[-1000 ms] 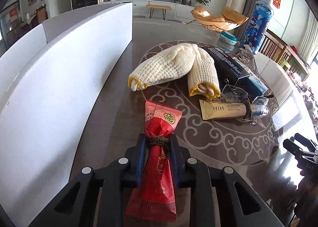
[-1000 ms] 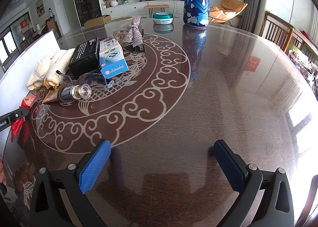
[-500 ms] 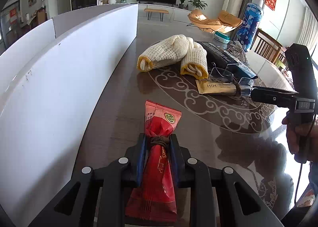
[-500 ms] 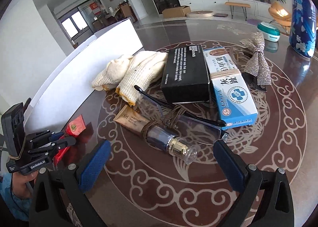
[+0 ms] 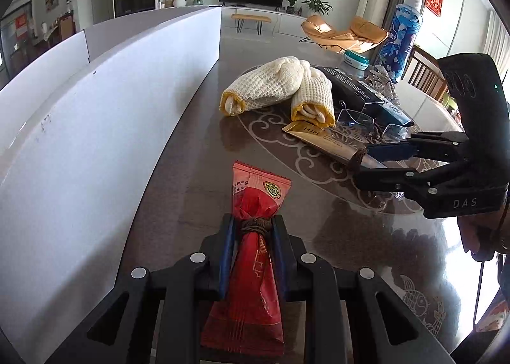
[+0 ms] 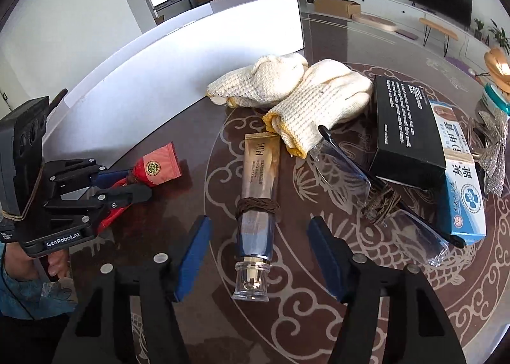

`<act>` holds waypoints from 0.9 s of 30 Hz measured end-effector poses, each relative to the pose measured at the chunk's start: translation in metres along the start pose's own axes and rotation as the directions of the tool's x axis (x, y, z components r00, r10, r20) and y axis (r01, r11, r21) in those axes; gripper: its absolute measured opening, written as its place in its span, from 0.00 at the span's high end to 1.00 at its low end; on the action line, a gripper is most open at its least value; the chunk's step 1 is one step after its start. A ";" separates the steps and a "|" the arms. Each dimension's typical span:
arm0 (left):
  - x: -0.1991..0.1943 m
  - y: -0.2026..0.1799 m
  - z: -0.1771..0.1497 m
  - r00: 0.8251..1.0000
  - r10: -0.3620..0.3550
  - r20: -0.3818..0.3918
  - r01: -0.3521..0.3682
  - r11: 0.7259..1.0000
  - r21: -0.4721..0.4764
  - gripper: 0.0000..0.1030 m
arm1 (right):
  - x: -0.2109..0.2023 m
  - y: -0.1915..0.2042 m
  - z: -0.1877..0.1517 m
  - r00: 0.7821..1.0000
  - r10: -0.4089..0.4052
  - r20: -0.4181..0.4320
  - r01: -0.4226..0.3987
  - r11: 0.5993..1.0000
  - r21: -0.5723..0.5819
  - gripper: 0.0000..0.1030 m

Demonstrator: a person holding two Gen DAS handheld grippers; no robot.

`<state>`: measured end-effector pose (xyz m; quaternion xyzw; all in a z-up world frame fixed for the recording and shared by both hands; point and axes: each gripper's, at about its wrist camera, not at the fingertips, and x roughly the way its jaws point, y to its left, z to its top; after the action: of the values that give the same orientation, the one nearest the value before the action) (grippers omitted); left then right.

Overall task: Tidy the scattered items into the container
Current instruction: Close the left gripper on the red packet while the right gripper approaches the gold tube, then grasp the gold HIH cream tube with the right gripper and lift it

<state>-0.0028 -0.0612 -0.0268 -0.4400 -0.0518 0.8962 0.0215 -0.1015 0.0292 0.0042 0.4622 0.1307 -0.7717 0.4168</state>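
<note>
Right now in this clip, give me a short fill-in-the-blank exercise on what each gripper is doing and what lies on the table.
1. The left gripper is shut on a ____ snack packet.
2. The right gripper has its jaws closing around the gold cosmetic ____, pads not yet touching it.
3. Brown ____ is wound around the middle of that item.
4. The two knitted gloves lie beside the white ____.

Missing words: red; tube; cord; container
</note>
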 end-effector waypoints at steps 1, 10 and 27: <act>0.001 -0.001 0.001 1.000 0.005 0.000 -0.005 1.000 0.004 0.78 | 0.003 0.003 0.004 1.000 0.002 -0.007 -0.002 1.000 -0.002 0.68; 0.011 -0.021 0.012 1.000 -0.028 0.000 0.028 0.999 0.038 0.78 | -0.031 -0.012 -0.049 0.989 -0.143 0.038 0.141 0.989 0.049 0.71; 0.033 -0.102 0.022 0.995 -0.099 -0.013 0.100 0.967 0.235 0.50 | -0.064 -0.030 -0.105 0.932 -0.359 0.061 0.341 0.919 0.197 0.16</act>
<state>-0.0408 0.0416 -0.0279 -0.4316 0.0326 0.8937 0.1184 -0.0461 0.1426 -0.0053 0.4302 0.1199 -0.8636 0.2338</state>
